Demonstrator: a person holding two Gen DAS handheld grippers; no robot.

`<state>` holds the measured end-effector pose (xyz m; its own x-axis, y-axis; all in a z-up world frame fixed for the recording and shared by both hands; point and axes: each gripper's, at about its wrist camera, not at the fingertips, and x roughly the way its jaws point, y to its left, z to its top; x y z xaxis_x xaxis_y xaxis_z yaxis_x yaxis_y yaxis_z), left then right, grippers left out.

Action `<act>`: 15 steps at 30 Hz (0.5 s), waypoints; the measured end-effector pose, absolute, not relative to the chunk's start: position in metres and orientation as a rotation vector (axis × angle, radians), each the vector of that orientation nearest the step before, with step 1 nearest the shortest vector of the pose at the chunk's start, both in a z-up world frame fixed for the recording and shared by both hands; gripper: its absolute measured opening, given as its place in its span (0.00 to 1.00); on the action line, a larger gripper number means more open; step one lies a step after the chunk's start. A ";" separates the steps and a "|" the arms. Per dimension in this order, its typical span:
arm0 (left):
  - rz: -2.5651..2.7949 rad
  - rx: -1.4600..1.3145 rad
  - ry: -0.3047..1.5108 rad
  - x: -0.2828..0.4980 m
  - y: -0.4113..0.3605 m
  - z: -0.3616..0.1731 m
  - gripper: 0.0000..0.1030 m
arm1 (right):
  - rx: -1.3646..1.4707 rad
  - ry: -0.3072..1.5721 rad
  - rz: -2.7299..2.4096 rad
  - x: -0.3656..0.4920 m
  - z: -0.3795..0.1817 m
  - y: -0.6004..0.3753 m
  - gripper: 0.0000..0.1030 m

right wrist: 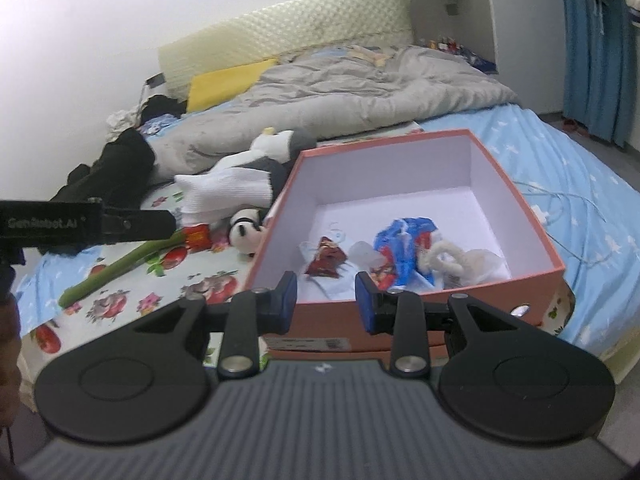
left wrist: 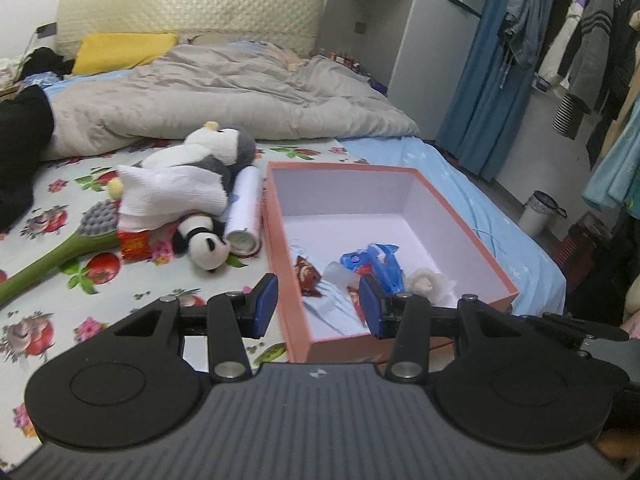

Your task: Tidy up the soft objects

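At frame bottom, left gripper (left wrist: 318,306) and right gripper (right wrist: 326,302) spread wide, empty, over pink box (left wrist: 288,240) w/ wrappers inside. Center-left: panda plush (left wrist: 202,246), penguin plush (left wrist: 208,152), white cloth (left wrist: 168,196) on bedsheet.

You face a salmon-pink box (left wrist: 394,171) with a pale lilac-white lining, a black-and-white panda plush (left wrist: 202,246), a green-handled brush (left wrist: 52,262), a white ribbed cloth (left wrist: 172,194), a fruit-and-flower printed sheet (left wrist: 60,320), a grey quilt (left wrist: 224,92) and a yellow pillow (left wrist: 120,50).
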<state>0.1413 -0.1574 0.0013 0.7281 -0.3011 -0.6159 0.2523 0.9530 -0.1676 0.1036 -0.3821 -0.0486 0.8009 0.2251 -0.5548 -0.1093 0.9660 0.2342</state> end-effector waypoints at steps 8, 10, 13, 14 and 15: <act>-0.239 -0.100 0.684 0.107 -0.119 0.001 0.49 | 0.165 0.622 0.259 0.089 -0.048 -0.354 0.35; -0.220 -0.108 0.683 0.100 -0.109 0.000 0.49 | 0.151 0.625 0.284 0.086 -0.048 -0.345 0.35; -0.186 -0.122 0.680 0.088 -0.094 -0.002 0.49 | 0.134 0.622 0.315 0.081 -0.047 -0.331 0.35; -0.177 -0.127 0.679 0.085 -0.089 -0.003 0.49 | 0.132 0.621 0.324 0.080 -0.047 -0.327 0.35; -0.167 -0.132 0.679 0.081 -0.084 -0.004 0.49 | 0.128 0.621 0.334 0.079 -0.047 -0.322 0.35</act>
<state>0.0813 -0.0838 -0.0039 0.7657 -0.1965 -0.6124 0.1109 0.9783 -0.1752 0.0790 -0.3225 -0.0472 0.7619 0.3445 -0.5485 -0.2683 0.9386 0.2168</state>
